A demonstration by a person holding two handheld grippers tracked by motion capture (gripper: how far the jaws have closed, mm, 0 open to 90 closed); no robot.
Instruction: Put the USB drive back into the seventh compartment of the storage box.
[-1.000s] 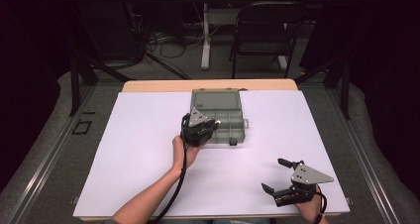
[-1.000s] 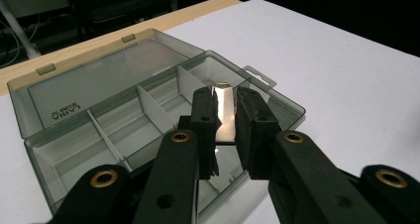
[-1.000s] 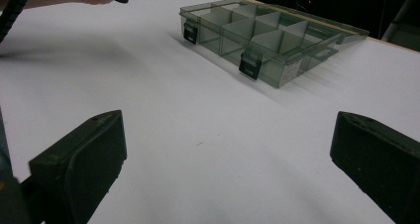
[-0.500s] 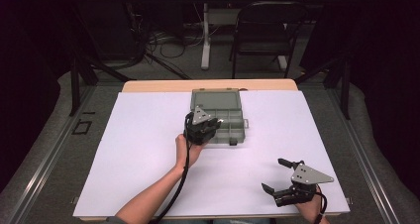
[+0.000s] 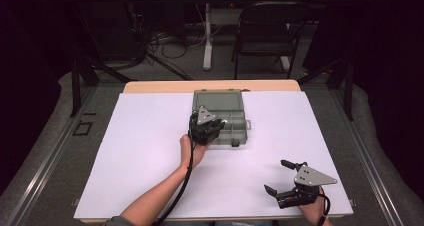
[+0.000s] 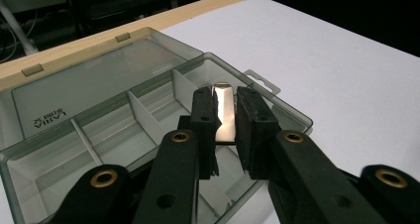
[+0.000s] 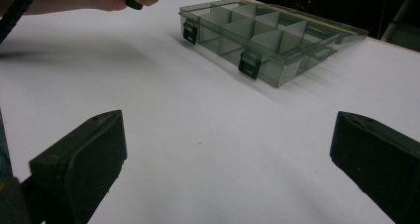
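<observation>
Dark floor, trailing cables and a black folding chair fill the top of the high view, and below them a table under a white sheet takes up the middle of the frame. Near its centre, slightly toward the top, sits a shallow smoke-grey clear plastic organiser box, lid thrown back flat, its tray cut into compartments by thin dividers.

At the box's left edge in the high view hangs the left gripper, its pads clamped on a small, flat, shiny metal piece held upright above the tray's compartments at the lower centre of the left gripper view. What exactly the piece is I cannot make out. It looks light and stiff, but smooth and glossy, so I judge it apt to slip or swivel between the pads; a grip across its flat faces, as it is held, seems the safest.

At the lower right of the high view, well apart from the box, the right gripper hovers just over the sheet with its jaws spread wide and nothing between them, the box lying in the upper middle of the right gripper view
</observation>
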